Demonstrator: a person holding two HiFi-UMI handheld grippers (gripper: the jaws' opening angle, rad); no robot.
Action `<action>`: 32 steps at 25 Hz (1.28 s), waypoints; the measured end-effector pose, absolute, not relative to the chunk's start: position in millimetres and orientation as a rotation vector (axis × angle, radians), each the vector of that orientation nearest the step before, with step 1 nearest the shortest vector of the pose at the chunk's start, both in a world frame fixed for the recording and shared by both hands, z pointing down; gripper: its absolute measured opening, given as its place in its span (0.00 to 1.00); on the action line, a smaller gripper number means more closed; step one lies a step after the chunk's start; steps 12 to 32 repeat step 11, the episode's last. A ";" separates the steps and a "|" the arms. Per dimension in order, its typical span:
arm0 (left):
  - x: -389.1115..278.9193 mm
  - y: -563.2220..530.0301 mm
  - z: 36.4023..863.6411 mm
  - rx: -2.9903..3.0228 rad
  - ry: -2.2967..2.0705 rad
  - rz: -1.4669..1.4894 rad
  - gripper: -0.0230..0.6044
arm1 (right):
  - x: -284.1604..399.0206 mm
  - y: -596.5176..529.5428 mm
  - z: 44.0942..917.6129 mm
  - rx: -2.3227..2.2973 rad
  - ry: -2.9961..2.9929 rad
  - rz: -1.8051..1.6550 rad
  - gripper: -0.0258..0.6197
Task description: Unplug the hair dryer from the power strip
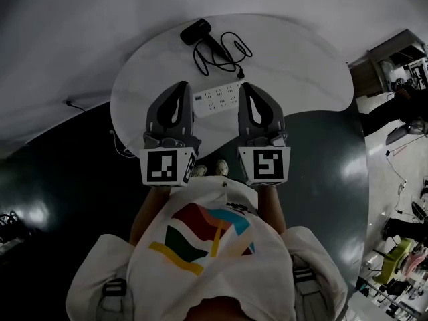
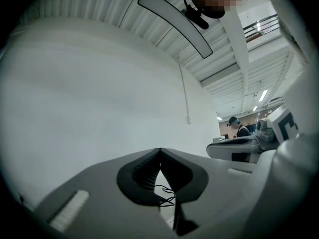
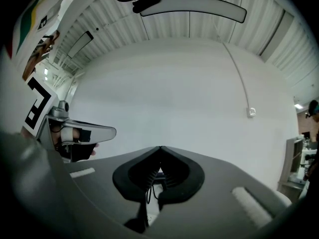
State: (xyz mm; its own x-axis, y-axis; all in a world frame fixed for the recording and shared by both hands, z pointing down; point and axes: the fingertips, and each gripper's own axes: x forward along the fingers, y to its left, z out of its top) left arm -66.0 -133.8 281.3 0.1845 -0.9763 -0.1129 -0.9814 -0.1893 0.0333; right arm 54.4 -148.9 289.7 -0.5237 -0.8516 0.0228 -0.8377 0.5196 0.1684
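Note:
A black hair dryer (image 1: 196, 31) lies at the far side of the round white table (image 1: 147, 65). Its black cord (image 1: 221, 52) loops toward a plug (image 1: 239, 74) at the far right end of the white power strip (image 1: 217, 97). My left gripper (image 1: 181, 85) hovers just left of the strip, shut with nothing in it. My right gripper (image 1: 246, 87) sits at the strip's right end, near the plug, also shut and holding nothing. In the left gripper view the closed jaws frame a bit of cord (image 2: 164, 193). The right gripper view shows the strip (image 3: 150, 210) below its closed jaws.
The table's near edge runs just under both grippers, with dark glossy floor (image 1: 60, 192) around it. A thin cable (image 1: 73, 104) trails on the floor at left. Shelving and clutter (image 1: 391, 59) stand at the right. A plain white wall fills both gripper views.

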 end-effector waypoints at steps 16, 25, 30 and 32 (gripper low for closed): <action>-60.0 -138.5 284.7 -2.404 1.945 0.141 0.04 | 60.7 -155.5 293.9 1.476 -2.631 -0.230 0.06; -60.0 -138.5 284.7 -2.404 1.945 0.141 0.04 | 60.7 -155.5 293.9 1.476 -2.631 -0.230 0.06; -60.0 -138.5 284.7 -2.404 1.945 0.141 0.04 | 60.7 -155.5 293.9 1.476 -2.631 -0.230 0.06; -60.0 -138.5 284.7 -2.404 1.945 0.141 0.04 | 60.7 -155.5 293.9 1.476 -2.631 -0.230 0.06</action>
